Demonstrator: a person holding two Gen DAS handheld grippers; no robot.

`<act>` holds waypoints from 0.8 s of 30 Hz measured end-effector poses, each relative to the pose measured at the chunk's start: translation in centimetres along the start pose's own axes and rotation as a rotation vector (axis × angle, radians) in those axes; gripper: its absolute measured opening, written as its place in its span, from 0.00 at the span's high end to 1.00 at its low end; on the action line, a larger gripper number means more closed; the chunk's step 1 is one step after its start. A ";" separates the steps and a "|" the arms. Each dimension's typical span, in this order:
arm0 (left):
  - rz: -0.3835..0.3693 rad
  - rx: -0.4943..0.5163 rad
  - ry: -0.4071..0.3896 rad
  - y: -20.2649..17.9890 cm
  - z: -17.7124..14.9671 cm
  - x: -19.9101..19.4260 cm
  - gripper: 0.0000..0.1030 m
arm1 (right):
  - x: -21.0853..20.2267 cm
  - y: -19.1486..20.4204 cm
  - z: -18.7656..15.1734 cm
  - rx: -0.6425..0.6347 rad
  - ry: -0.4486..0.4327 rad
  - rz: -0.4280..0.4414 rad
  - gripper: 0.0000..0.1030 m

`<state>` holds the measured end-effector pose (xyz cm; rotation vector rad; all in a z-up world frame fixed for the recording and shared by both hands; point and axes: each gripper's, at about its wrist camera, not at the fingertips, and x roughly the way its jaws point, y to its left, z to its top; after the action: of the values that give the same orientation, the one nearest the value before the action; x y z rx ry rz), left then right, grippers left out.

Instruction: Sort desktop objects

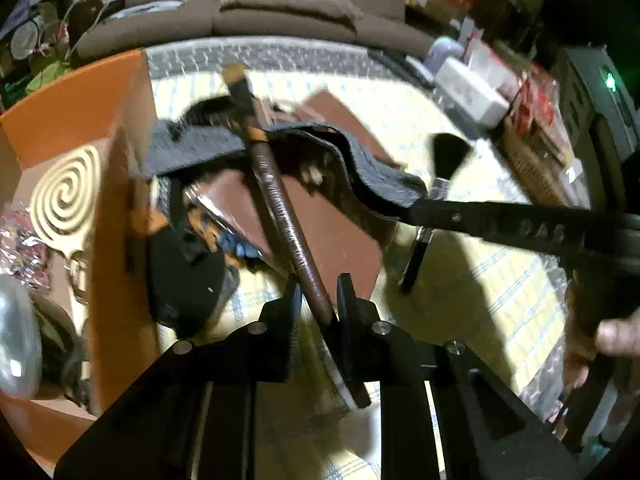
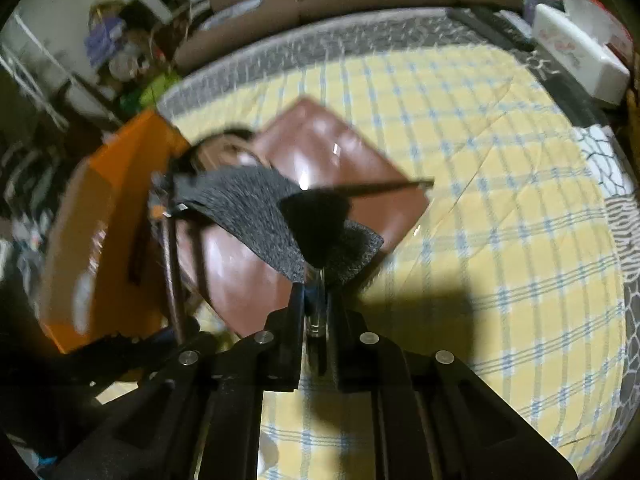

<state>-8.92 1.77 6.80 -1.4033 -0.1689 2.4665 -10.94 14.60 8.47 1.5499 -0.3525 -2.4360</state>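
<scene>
The left gripper is clamped on a brown pencil, which slants up and away over the brown pad. The right gripper is clamped on the ferrule of a black brush, its bristles fanned out ahead of the jaws. Both are motion-blurred, so fine contact is hard to judge.

Just beyond, a grey felt sheet hangs above the pad, lying partly against the pencil; what carries it I cannot tell. To the left stands the orange box, already holding a spiral coil and other small items.

The step looks like carrying both tools to the box. To do it well:
1. Keep both grips firm; the pencil is pinched near 1 end, so it may pivot.
2. Free the pencil from the felt before swinging left.
3. Bring its far tip over the box wall first, then lower.
4. Move 1 hand at a time, so the 2 tools do not cross.
</scene>
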 end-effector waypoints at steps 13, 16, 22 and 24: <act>-0.031 -0.053 -0.115 3.3 1.1 -5.0 0.91 | -4.1 2.9 2.0 0.036 -0.121 0.178 0.93; -0.034 -0.056 -0.151 3.7 1.1 -6.1 0.91 | -4.4 4.1 2.1 0.029 -0.126 0.216 0.93; -0.053 -0.111 -0.227 5.4 1.6 -8.5 0.91 | -3.7 6.7 2.4 0.003 -0.112 0.252 0.93; -0.049 -0.124 -0.257 6.2 1.7 -9.4 0.91 | -3.5 7.4 2.4 -0.005 -0.109 0.260 0.93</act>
<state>-7.06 -6.98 13.88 -1.1066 -0.4133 2.6262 -11.17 8.91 14.83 1.2823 -0.5320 -2.3189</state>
